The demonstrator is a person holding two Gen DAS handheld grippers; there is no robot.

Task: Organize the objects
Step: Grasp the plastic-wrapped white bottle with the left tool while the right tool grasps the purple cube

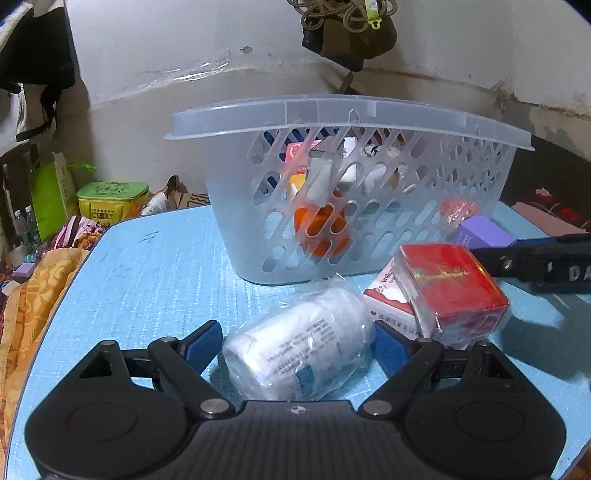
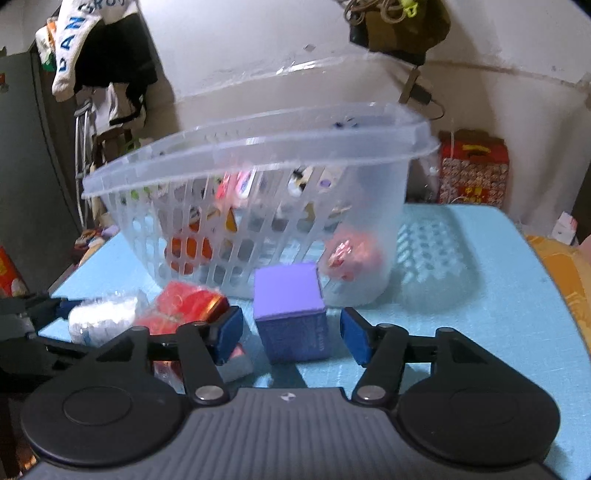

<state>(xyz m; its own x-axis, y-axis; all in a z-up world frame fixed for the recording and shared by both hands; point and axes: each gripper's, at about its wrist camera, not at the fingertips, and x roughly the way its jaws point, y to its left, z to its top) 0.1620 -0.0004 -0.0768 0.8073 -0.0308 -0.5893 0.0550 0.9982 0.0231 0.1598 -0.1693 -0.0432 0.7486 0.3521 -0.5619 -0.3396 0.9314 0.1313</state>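
A white bottle point(image 1: 299, 343) wrapped in clear plastic lies on its side on the blue table point(image 1: 147, 277). My left gripper point(image 1: 297, 343) has both blue pads against its wrap. Right of it, a wrapped red box point(image 1: 450, 284) rests on a white-and-red carton point(image 1: 388, 299). Behind them stands a translucent slotted basket point(image 1: 351, 114) holding several small items. In the right wrist view, a purple box point(image 2: 291, 314) stands before the basket point(image 2: 258, 147). My right gripper point(image 2: 291, 338) straddles the box, with a gap showing at each pad. The purple box point(image 1: 480, 232) also shows in the left wrist view.
An orange patterned blanket point(image 1: 33, 295) lies along the table's left edge, with a green-lidded tin point(image 1: 110, 199) behind it. A red gift box point(image 2: 472, 170) stands against the far wall on the right. A bag with cords point(image 1: 351, 33) hangs above the basket.
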